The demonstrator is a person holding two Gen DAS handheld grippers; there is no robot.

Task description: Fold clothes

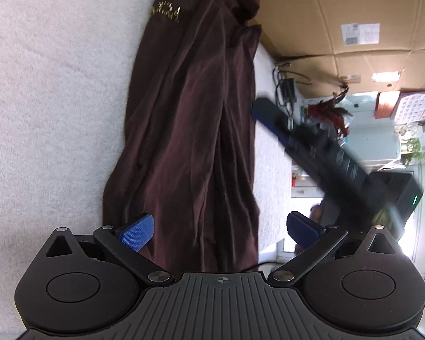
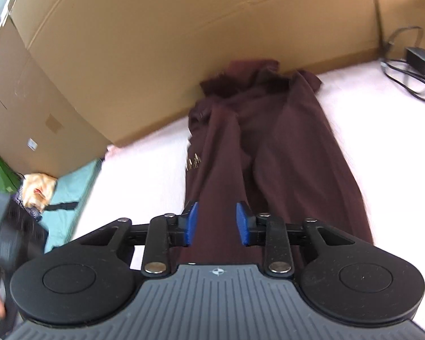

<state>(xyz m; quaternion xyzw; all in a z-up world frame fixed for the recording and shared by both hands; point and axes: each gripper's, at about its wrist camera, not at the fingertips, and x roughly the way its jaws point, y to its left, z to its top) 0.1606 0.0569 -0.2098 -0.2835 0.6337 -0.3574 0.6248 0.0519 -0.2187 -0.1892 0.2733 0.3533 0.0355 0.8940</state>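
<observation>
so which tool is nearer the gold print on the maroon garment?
Probably right, but it's close. The right tool sits just below the gold print; the left tool is at the garment's far end.

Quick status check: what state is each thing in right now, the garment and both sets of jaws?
Maroon garment: lying lengthwise on the white cover, wrinkled, far end bunched against the cardboard box.
Left gripper: jaws wide open, over the garment's near end.
Right gripper: jaws partly closed, cloth showing between them, grip unclear.
Black cable: loose on the cover.
</observation>
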